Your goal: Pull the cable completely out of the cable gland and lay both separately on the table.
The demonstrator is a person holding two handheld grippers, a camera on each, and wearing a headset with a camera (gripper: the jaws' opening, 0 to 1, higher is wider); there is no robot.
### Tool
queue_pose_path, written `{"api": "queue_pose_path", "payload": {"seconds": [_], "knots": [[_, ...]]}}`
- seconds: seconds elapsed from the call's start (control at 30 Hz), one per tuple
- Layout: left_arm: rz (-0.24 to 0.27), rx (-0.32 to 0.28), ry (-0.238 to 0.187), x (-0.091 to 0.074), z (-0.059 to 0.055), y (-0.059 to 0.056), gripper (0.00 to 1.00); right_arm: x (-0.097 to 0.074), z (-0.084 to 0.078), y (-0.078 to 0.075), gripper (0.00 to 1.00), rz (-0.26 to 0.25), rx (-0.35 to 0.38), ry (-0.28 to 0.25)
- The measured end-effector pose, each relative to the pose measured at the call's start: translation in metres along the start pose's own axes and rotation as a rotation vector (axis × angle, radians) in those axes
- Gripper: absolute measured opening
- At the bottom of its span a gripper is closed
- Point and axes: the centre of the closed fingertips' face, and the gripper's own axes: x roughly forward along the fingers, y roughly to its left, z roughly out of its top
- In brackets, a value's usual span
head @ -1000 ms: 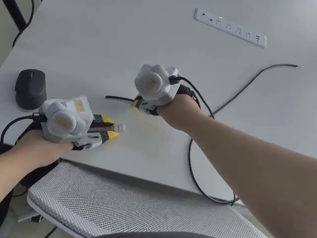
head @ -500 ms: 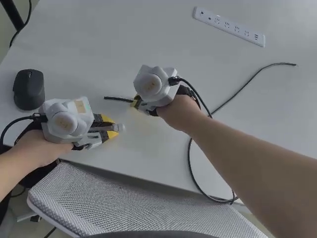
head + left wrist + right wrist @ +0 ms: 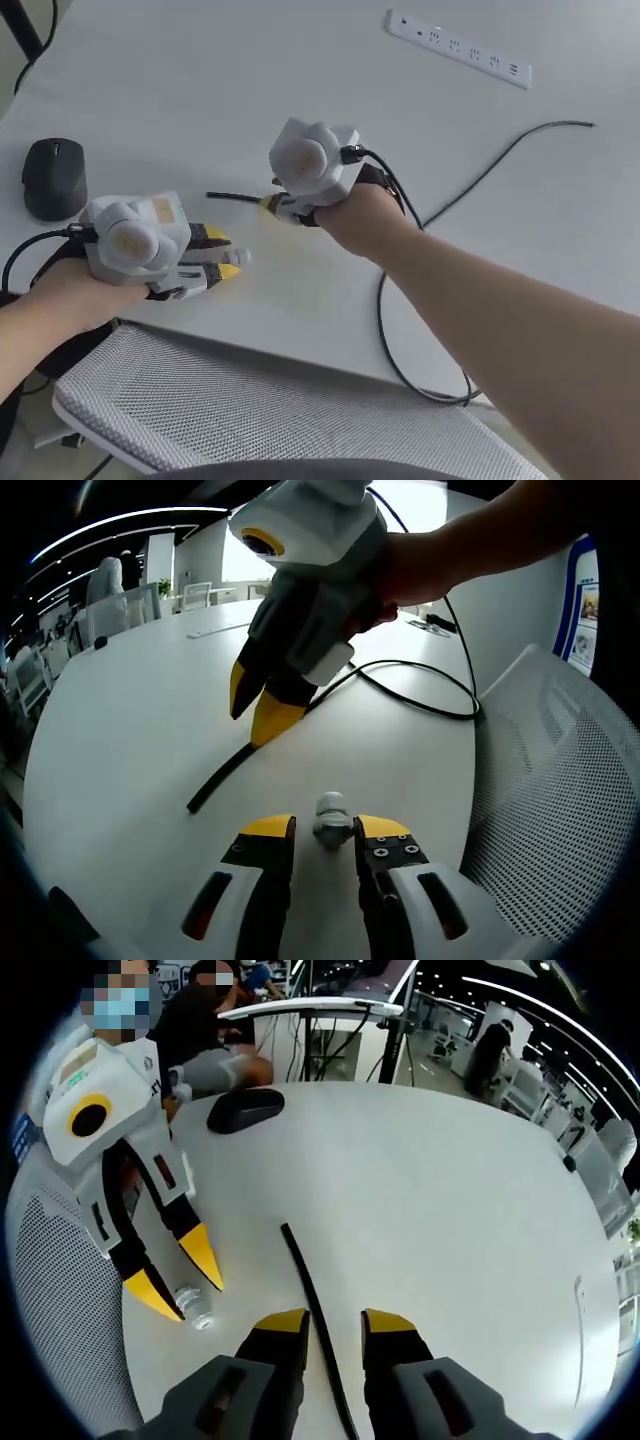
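left gripper [image 3: 325,827] open, gland [image 3: 331,817] between jaws — light, hard, may roll; grip body | right gripper [image 3: 335,1322] open astride cable [image 3: 305,1280] — thin, limp; pinch near end

You worked on a smooth matt white tabletop [image 3: 200,80]. The cable [image 3: 305,1280] looked matt black rubber, the cable gland [image 3: 331,818] pale glossy plastic. Your left gripper [image 3: 225,253] and right gripper [image 3: 252,712] had smooth white plastic shells, jaws tipped yellow. Chair seat [image 3: 250,400] was grey woven mesh; mouse [image 3: 52,178] was matt black plastic.
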Motion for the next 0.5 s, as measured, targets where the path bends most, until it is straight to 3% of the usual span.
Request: {"api": "queue_pose_path", "payload": {"seconds": [0.27,0.5], "knots": [[0.006,-0.025,-0.021,-0.004,0.007,-0.001,0.32,-0.051,0.003,-0.011,0.28,-0.038,0.075,-0.114],[0.013,-0.074,-0.054,-0.012,0.017,-0.004,0.38,-0.096,-0.011,-0.022,0.34,-0.095,0.162,-0.18]]}}
